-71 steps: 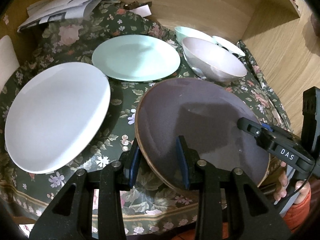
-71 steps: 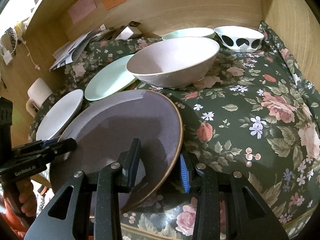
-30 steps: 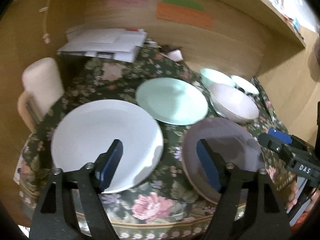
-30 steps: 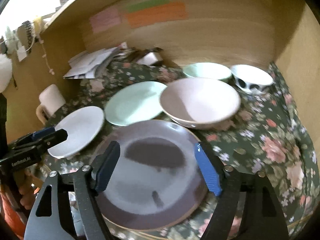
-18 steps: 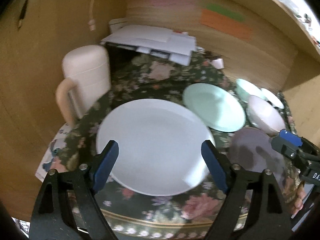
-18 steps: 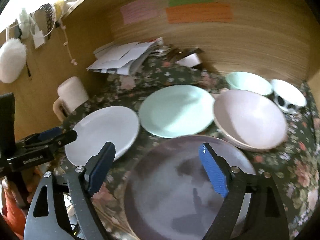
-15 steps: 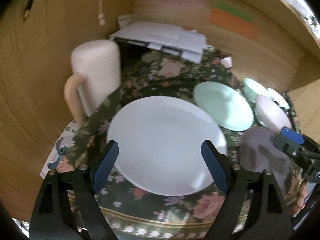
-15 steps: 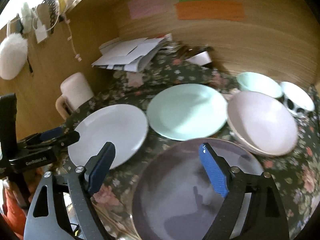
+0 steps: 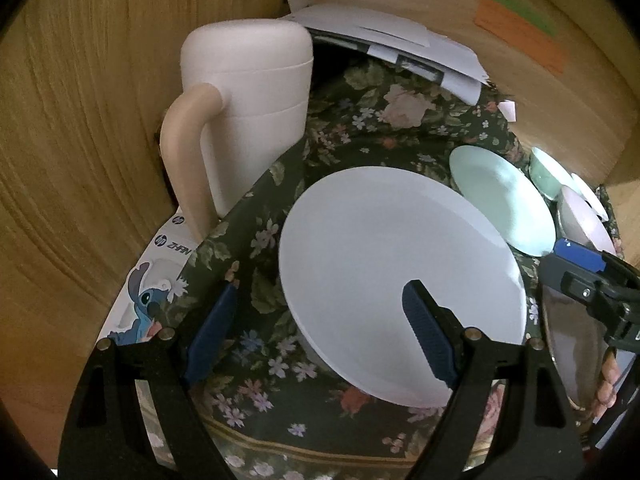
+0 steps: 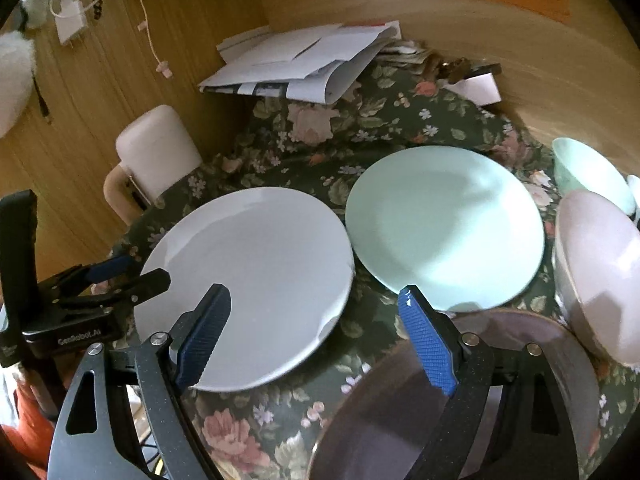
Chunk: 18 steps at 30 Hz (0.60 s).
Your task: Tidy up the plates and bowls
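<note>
Both tongs stand wide and empty over a desk (image 10: 460,116) draped in a floral cloth. The left tongs (image 9: 316,332) straddle the near-left rim of the white plate (image 9: 392,264), 1 pad over the cloth and 1 over the plate face, touching neither. The right tongs (image 10: 316,340) hang above the gap between the white plate (image 10: 256,264) and the dark plate (image 10: 400,420), with nothing between the pads.

The white plate lies flat at the left of the desk, its right rim just beside the mint plate (image 10: 444,224). The pink bowl (image 10: 600,272) and the mint bowl (image 10: 588,172) sit further right; the dark plate sits at the near edge.

Risks, as judged from this layout:
1. A thin, flat rim gives the pads little to bite. A closing pad may skid over the glaze and push the plate instead of lifting it.
2. A shove to the right would knock the white plate against the mint plate.
3. A 1-sided lift may tilt the plate out of the pads. The loose cloth could drag with it and disturb the other dishes.
4. The lidded jug (image 9: 248,112) stands near the left tongs and could be struck by a wide swing.
</note>
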{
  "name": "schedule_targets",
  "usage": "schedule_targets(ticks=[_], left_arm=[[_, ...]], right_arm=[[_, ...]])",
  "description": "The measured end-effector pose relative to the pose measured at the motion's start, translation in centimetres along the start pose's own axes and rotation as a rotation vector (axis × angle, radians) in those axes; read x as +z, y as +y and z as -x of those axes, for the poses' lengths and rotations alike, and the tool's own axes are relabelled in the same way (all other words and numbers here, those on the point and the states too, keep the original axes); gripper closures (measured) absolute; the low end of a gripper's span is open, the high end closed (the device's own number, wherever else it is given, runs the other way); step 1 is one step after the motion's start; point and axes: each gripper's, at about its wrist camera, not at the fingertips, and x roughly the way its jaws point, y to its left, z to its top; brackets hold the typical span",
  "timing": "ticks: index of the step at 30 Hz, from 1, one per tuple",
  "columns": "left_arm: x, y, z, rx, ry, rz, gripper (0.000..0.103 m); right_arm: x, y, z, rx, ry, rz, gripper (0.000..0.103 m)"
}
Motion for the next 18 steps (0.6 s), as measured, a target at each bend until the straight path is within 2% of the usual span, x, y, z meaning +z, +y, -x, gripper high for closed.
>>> schedule_targets(ticks=[3,5,7,11,14,18], left_arm=[[0.1,0.3,-0.5,-0.002,0.006,-0.002,0.022],[0.2,0.4,-0.8,-0.006,0.012,-0.006,0.026],[0.3,0.4,-1.0,-0.006,0.021,-0.014,0.038],[0.5,0.7,-1.9,-0.016,0.041,-0.006,0.046],[0.5,1.0,-2.1,-0.022,0.053,0.002,0.054],[0.6,0.9,-2.2,-0.036,0.065,-0.002,0.062]], right_arm=[[0.3,0.1,-0.8,0.001,0.021,-0.007,0.025],[0.4,0.1,-1.4,0.005,0.042,-0.012,0.036],[0.4,0.1,-2.0,0.013,0.066,-0.022,0.043],[0.5,-0.4,-2.9,0.023,0.103,-0.051,0.056],[0.6,-0.7,-3.6,0.031,0.127,-0.071,0.061],[0.6,-0.9,-4.0,0.027,0.135,-0.081,0.064]])
